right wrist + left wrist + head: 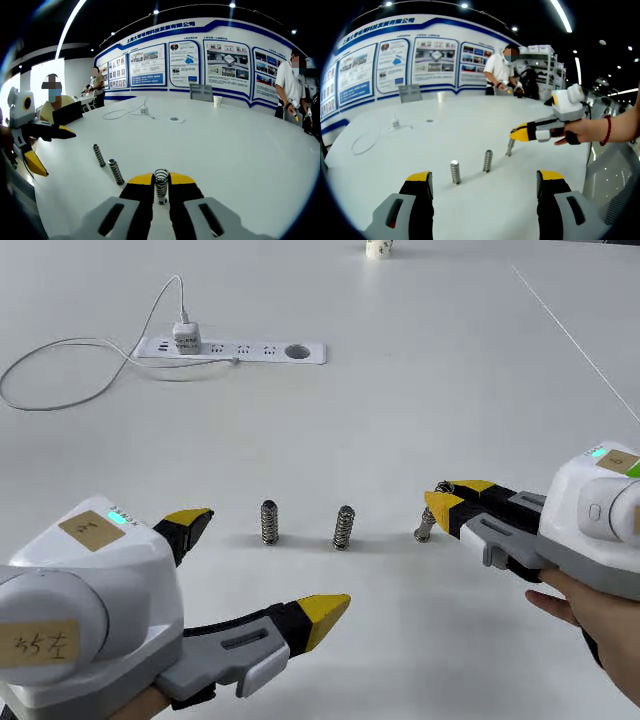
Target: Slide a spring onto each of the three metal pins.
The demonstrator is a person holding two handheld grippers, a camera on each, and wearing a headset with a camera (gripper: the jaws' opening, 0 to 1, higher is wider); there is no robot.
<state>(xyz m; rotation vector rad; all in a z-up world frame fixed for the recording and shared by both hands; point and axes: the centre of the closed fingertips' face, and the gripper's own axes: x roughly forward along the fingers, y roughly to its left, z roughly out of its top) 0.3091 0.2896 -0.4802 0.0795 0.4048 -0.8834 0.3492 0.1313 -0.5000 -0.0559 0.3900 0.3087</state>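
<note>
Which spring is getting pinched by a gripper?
The right-end spring: the right hand-held gripper has its jaws closed on it, and it leans. The middle spring and left spring stand upright, untouched.

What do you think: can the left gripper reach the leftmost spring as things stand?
Probably yes: the left gripper is open, and bare table lies between it and the leftmost spring.

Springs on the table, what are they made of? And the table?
The springs look like bare metal wire: grey, coiled, with shiny glints. The table looks like a smooth white coated or laminate top with a soft sheen. What lies under that I cannot tell.
</note>
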